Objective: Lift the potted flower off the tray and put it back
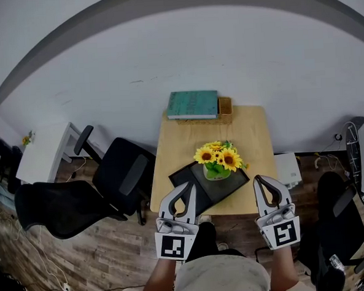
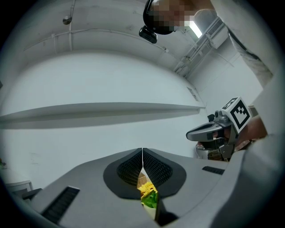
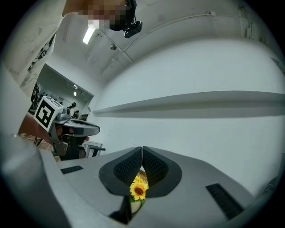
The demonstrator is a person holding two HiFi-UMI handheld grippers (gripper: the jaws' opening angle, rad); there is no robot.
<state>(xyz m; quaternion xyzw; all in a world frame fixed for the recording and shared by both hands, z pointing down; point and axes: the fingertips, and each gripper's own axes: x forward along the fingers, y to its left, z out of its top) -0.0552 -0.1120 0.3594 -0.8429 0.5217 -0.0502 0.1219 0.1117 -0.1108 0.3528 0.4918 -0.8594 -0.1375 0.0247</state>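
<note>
Hovering short of the potted sunflower (image 1: 217, 163) on its black tray (image 1: 179, 174), left gripper (image 1: 186, 191) and right gripper (image 1: 262, 183) have fingers closed, empty.

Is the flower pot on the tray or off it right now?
On it: the pot stands upright on the tray, with the left gripper and right gripper shut, short of it.
</note>
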